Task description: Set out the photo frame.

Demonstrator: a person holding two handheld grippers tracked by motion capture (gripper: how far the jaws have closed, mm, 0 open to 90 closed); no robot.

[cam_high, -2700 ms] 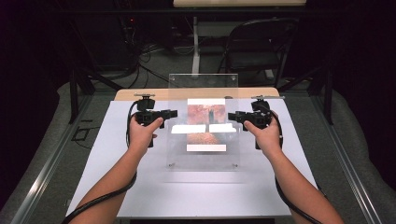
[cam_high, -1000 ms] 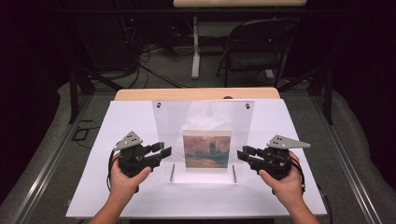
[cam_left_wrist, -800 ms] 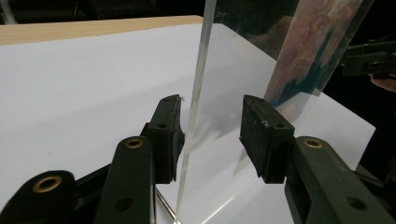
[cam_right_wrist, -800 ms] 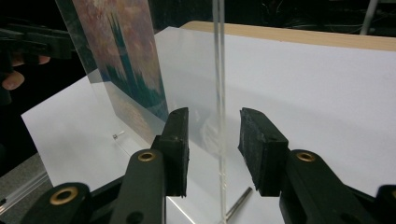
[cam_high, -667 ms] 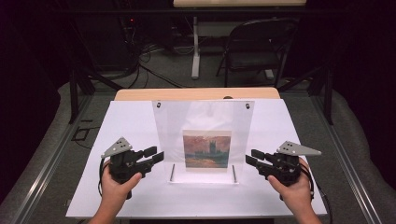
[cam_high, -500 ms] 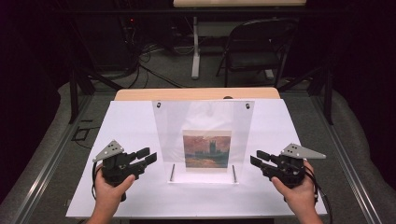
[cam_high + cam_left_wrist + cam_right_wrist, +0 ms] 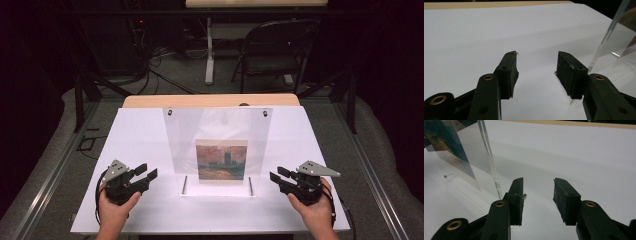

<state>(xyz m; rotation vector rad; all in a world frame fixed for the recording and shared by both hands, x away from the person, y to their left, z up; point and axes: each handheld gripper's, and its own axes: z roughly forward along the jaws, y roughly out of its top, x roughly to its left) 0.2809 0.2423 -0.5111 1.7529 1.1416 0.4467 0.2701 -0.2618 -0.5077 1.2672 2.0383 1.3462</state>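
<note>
Frame (image 7: pixel 218 150) stands upright on worktop (image 7: pixel 130 135), placing step judged done; left tongs (image 7: pixel 145 173) and right tongs (image 7: pixel 278 176), just opening, empty; next: retreat without nudging it.

acrylic frame (image 7: pixel 218 150) upright on table (image 7: pixel 140 135), mid-front

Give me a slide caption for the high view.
Clear acrylic frame with painting stands upright between open left gripper and right gripper.

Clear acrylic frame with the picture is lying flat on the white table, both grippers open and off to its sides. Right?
Not quite: the acrylic frame stands upright on the white table, as the high view shows. The left gripper and right gripper are open at its sides.
</note>
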